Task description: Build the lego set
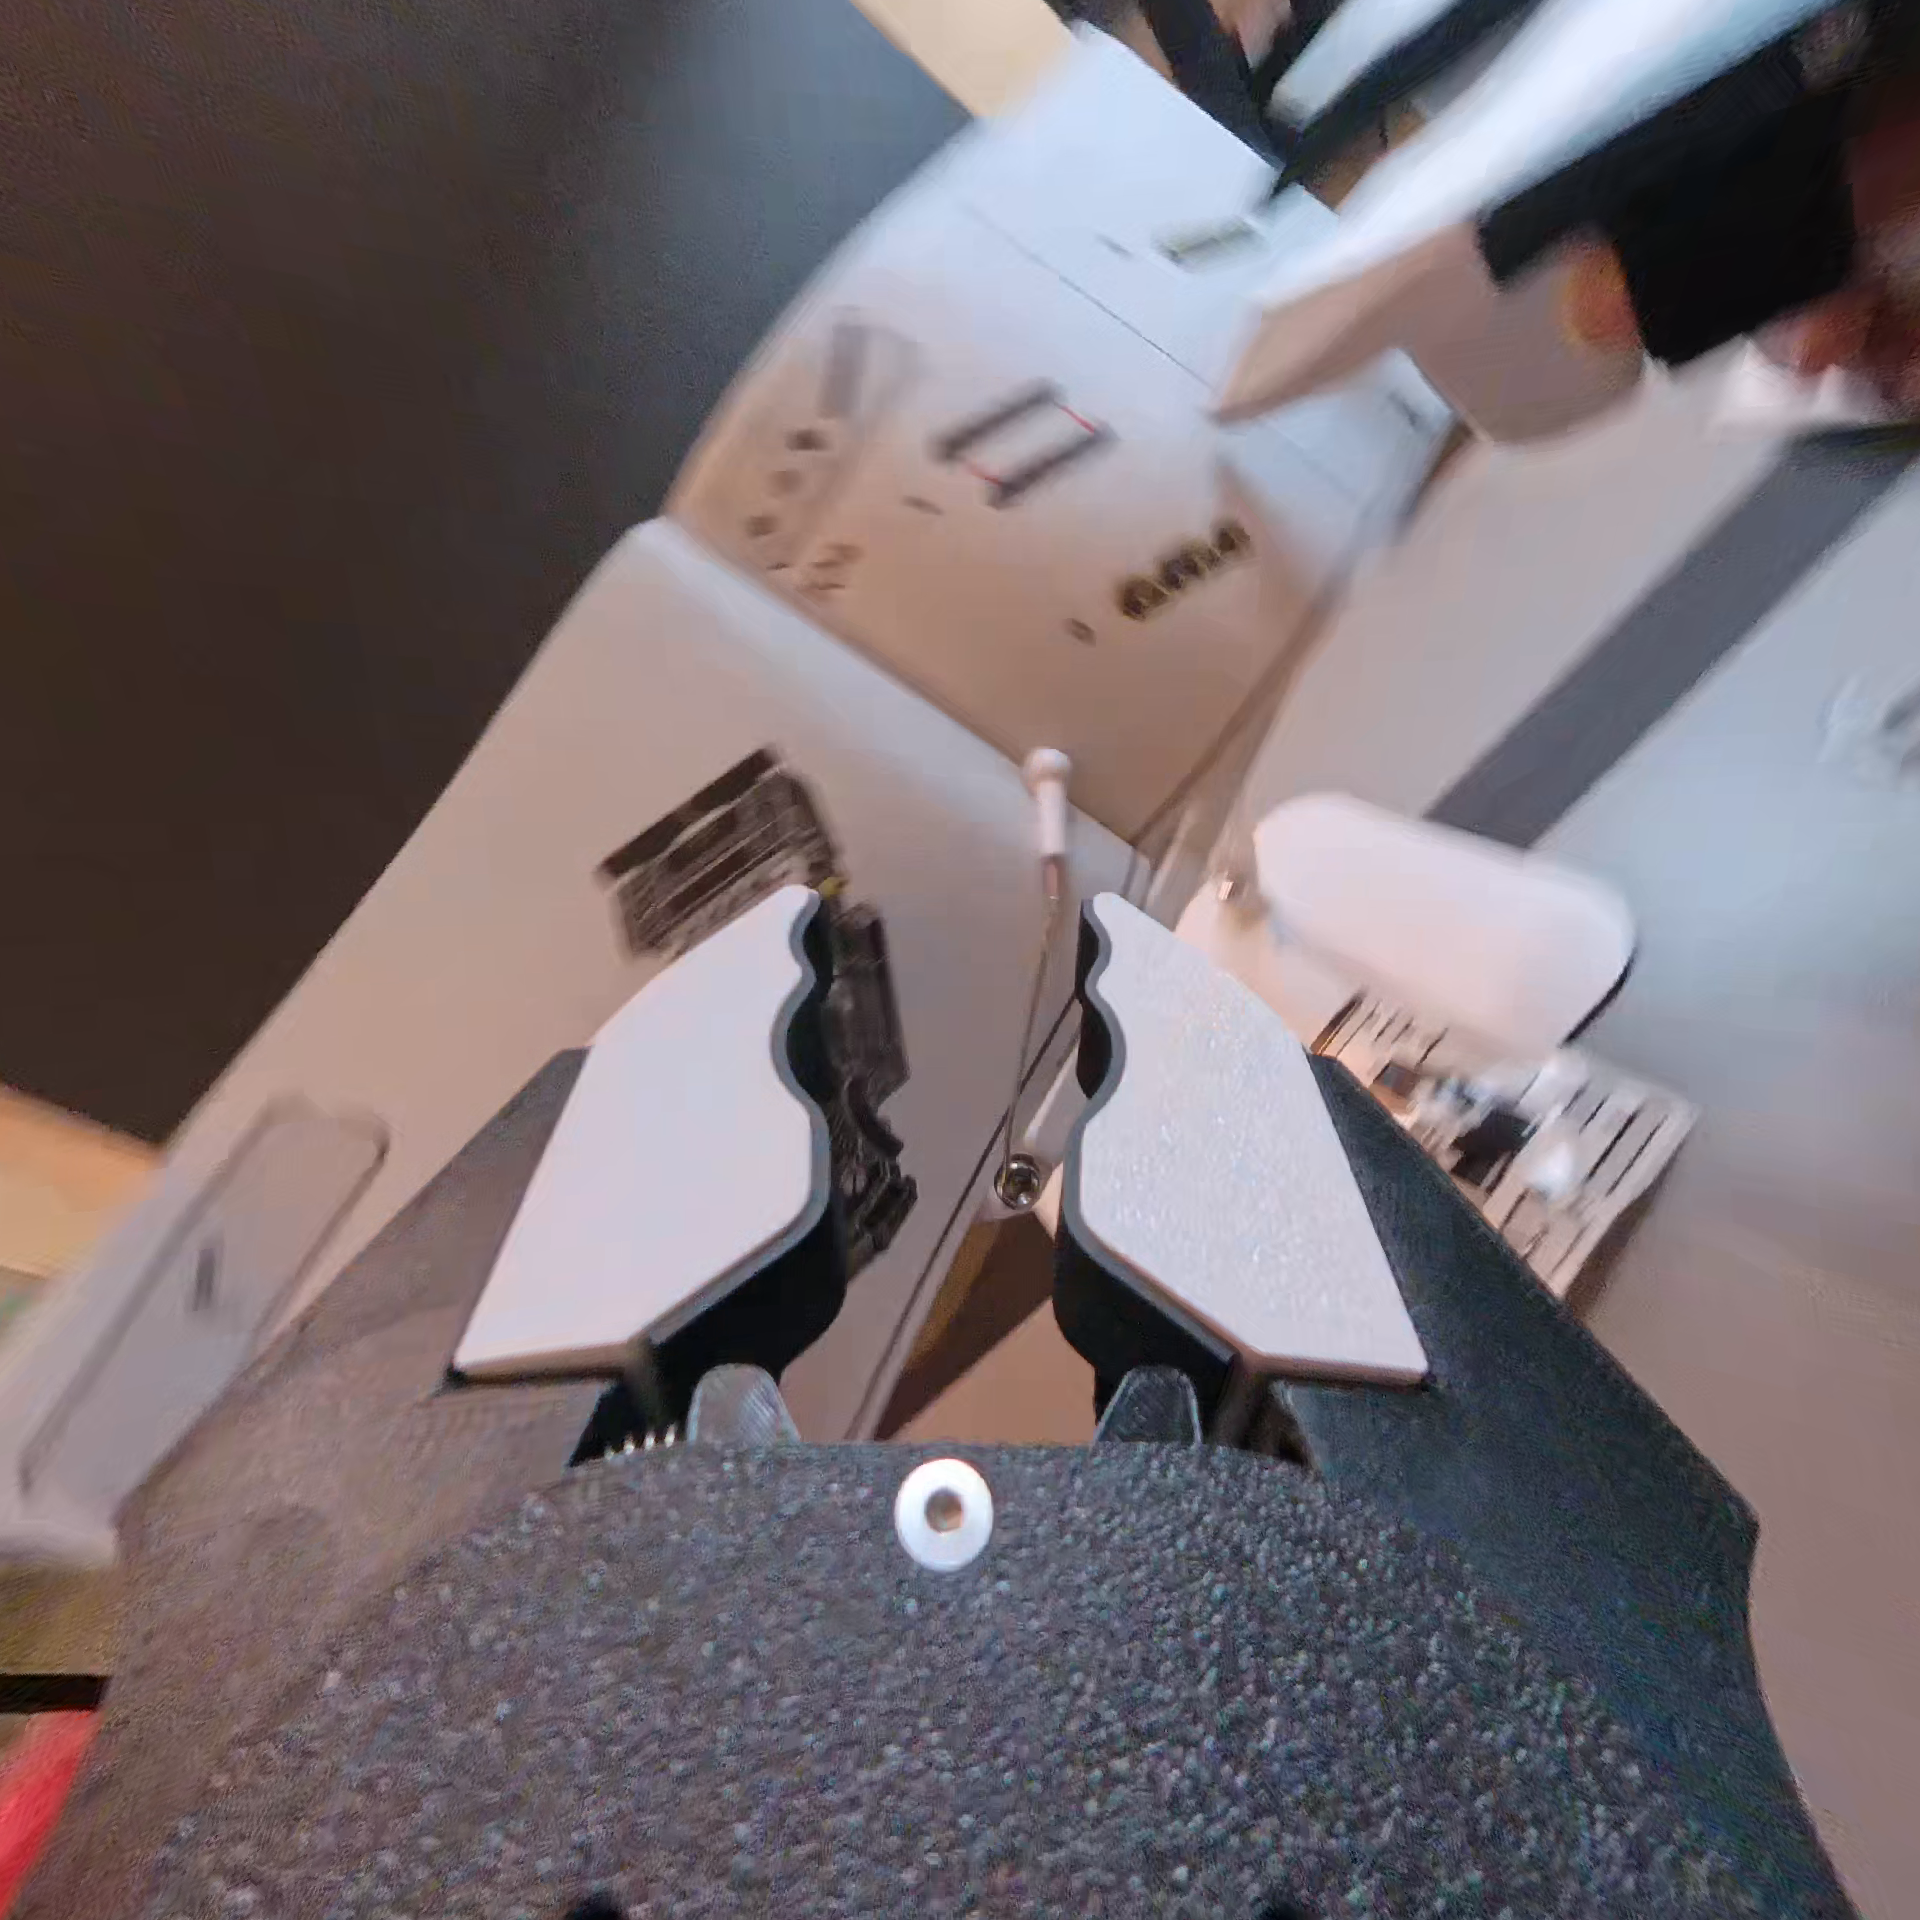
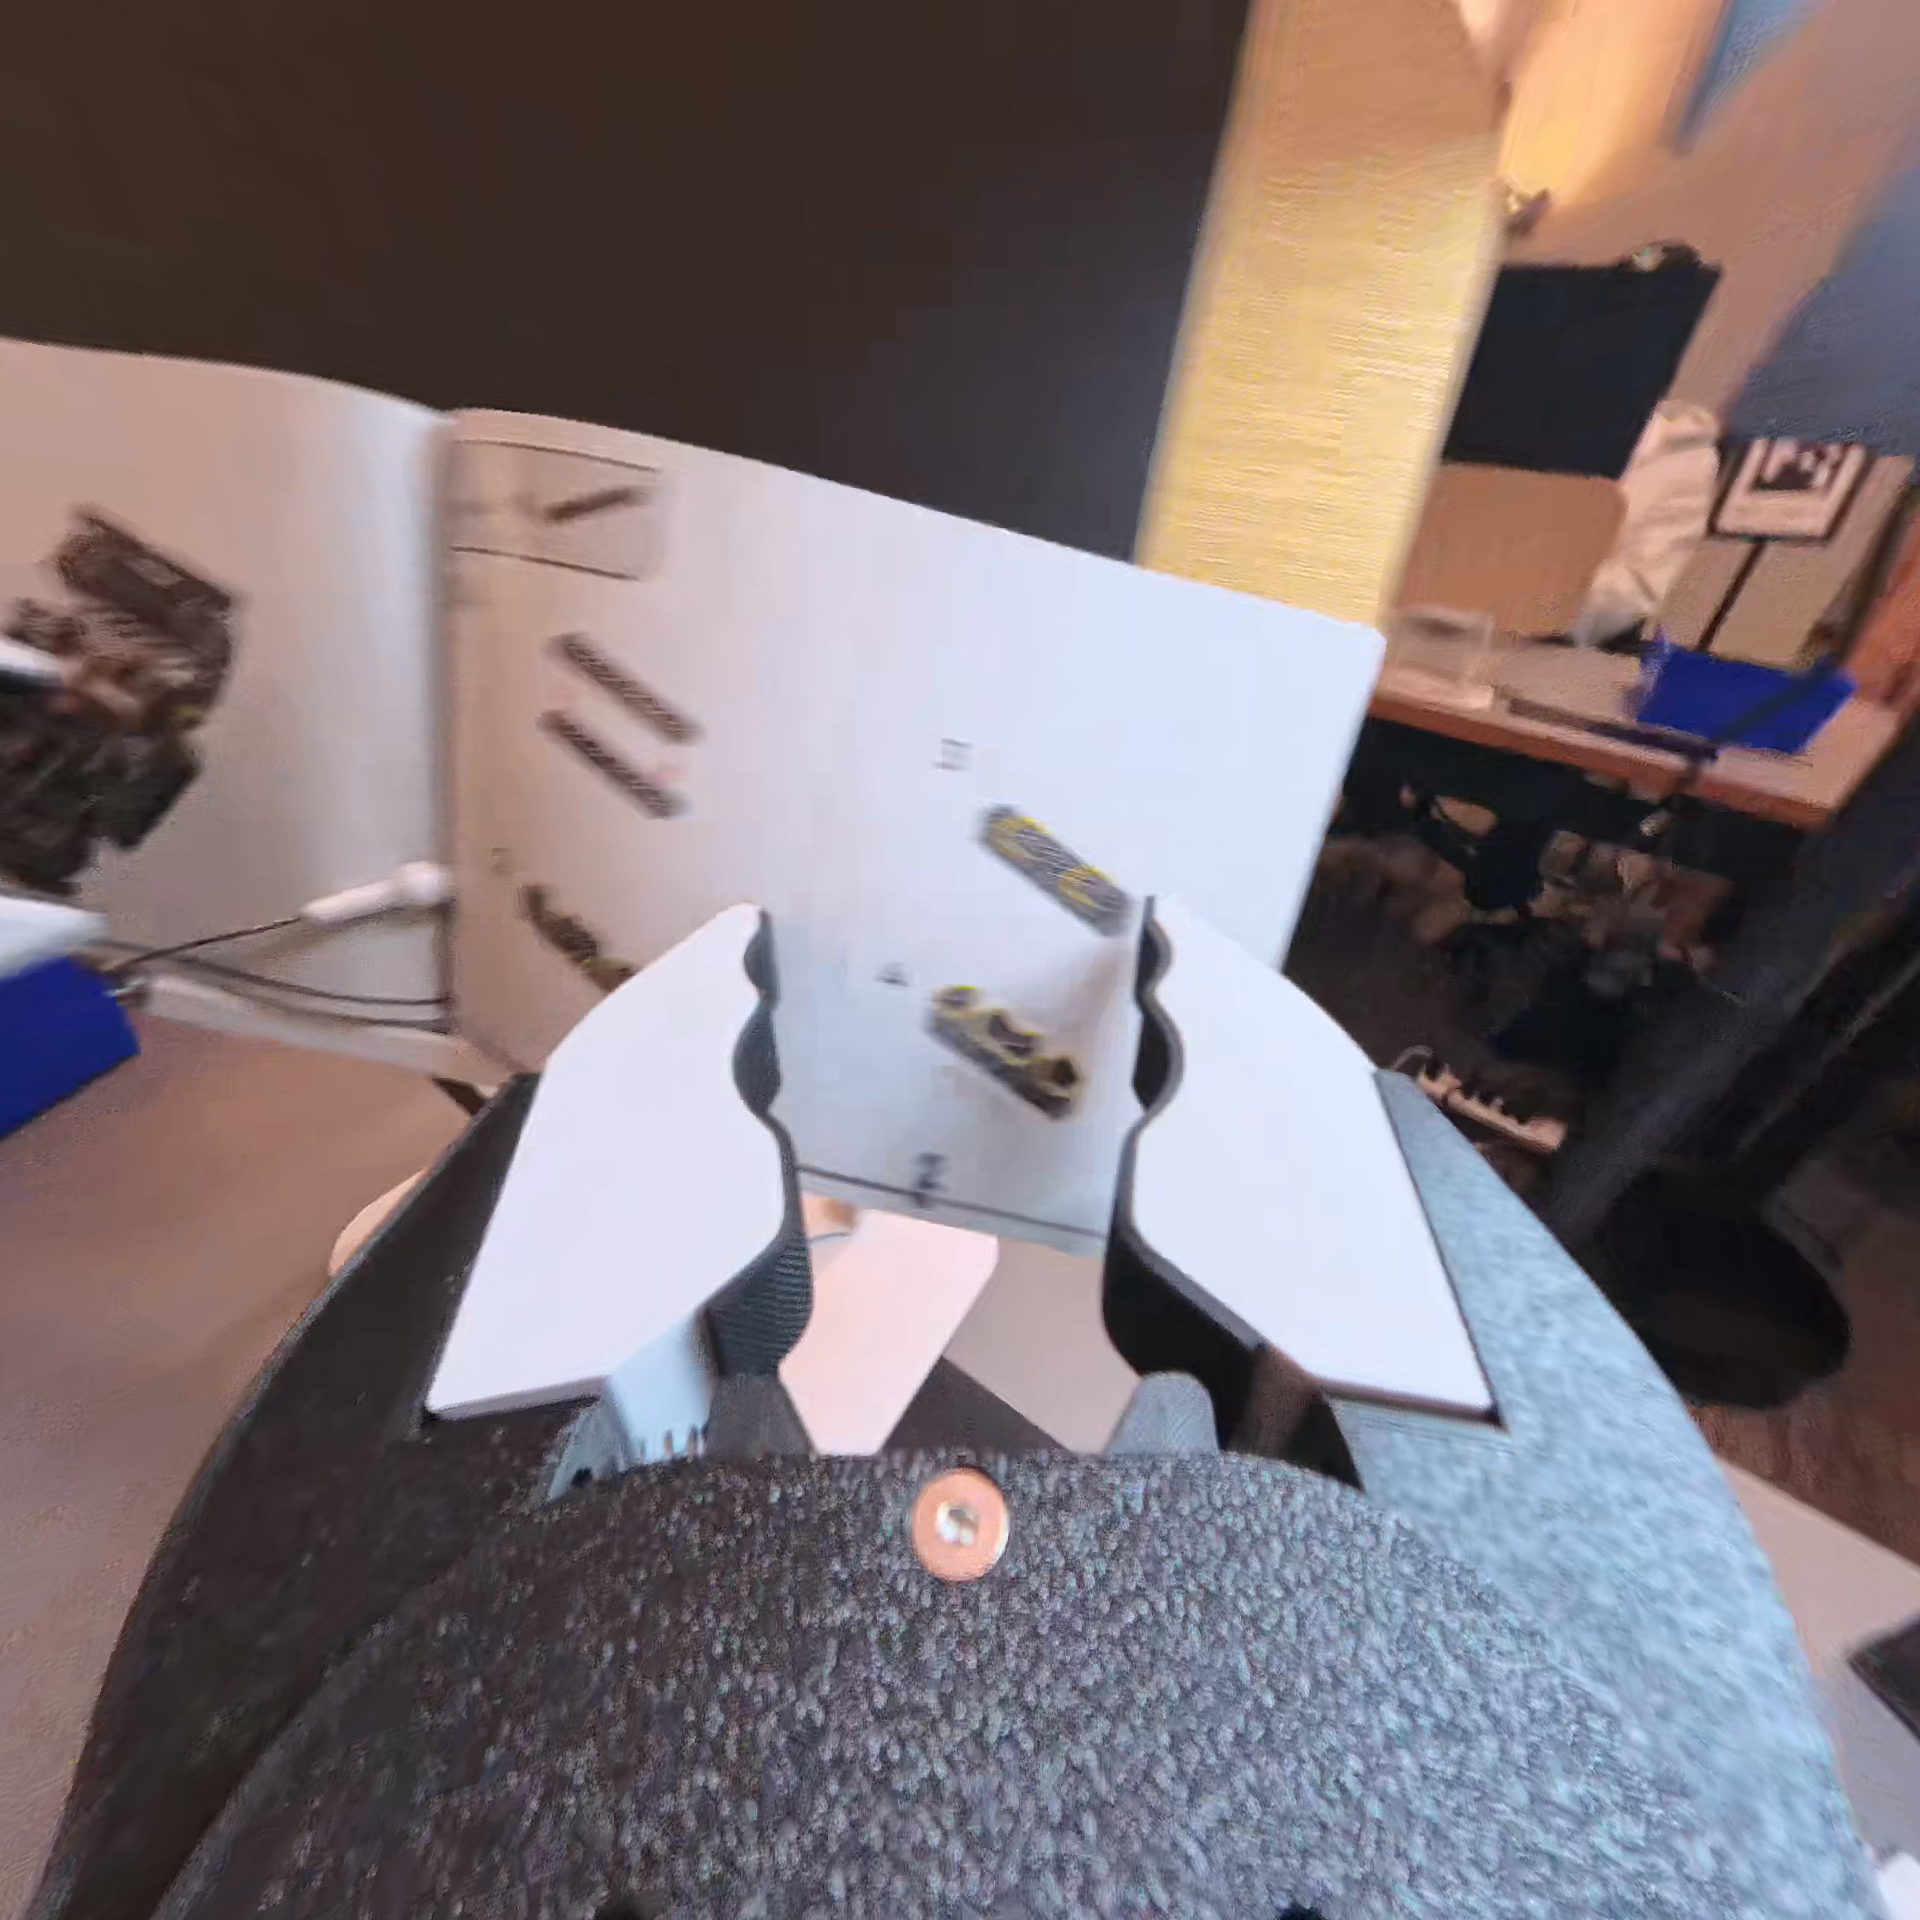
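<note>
The open instruction booklet (image 2: pixel 831 727) stands propped upright on a wire holder (image 1: pixel 1039 997), its pages showing blurred drawings of dark brick assemblies. No loose lego pieces can be made out in either view; both pictures are smeared.

In the right wrist view the booklet faces the camera nearly straight on, its right-hand page filling the gap between the fingers of the right gripper (image 2: pixel 956 956). That gripper's jaws stand apart with nothing between them, the page lying behind them rather than in their grasp. Only this view shows the room beyond: a pale textured pillar (image 2: pixel 1320 364), a wooden desk (image 2: pixel 1621 748) with a blue box (image 2: pixel 1745 696) on it, and a dark wall behind the booklet.

The left wrist view is tilted steeply, so the booklet (image 1: pixel 935 520) runs diagonally across it. The left gripper (image 1: pixel 951 935) also has its jaws spread and empty, pointing at the holder's wire and the lower page. Only this view shows the right gripper (image 1: pixel 1455 260) from outside, blurred at the upper right, and a white rounded object (image 1: pixel 1434 914) just beside the booklet's foot.
</note>
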Motion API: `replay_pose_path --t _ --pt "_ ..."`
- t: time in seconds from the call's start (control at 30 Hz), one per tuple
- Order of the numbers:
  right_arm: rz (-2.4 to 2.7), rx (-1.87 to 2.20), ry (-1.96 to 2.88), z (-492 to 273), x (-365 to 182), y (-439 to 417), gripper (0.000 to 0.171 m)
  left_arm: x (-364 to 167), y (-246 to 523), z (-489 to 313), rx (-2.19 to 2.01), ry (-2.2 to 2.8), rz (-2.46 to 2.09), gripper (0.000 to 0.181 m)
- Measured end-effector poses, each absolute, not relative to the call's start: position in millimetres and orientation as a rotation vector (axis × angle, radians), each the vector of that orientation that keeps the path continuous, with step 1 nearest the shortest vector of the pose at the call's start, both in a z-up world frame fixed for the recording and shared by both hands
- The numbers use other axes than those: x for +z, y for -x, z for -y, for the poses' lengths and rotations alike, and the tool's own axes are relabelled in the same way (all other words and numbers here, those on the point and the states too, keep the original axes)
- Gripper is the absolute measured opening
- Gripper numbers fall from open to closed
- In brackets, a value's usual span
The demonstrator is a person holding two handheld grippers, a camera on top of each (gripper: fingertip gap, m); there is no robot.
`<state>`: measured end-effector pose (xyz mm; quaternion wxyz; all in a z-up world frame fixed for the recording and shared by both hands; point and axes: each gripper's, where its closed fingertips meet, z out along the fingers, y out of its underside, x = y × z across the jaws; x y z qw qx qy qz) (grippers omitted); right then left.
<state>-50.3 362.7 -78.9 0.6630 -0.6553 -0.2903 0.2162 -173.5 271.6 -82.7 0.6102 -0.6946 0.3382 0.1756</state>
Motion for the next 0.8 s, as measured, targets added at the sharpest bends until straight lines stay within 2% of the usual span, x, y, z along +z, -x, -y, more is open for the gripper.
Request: replay_pose_path --t 0.13,0.2,0.33,0.43,0.8 --pt "0.637 0.569 1.61 -395.4 -99.9 31.9 0.087 -58.1 227.3 -256.6 0.055 1.571 -0.288 0.048" --pt "0.666 0.634 1.617 -406.0 -105.5 33.9 0.09 -52.1 255.1 -253.3 0.008 1.538 -0.161 0.045" --pt "0.744 0.883 1.6 -412.5 -103.9 44.8 0.079 -53.5 272.7 -257.4 -0.109 1.57 -0.104 0.036" --pt "0.713 0.981 1.614 -416.2 -102.8 37.5 0.058 -54.0 275.9 -260.5 -0.089 1.579 -0.125 0.034" --pt "0.686 0.785 1.602 -403.5 -102.5 30.4 0.061 -58.3 282.9 -262.9 -0.084 1.579 -0.098 0.046"
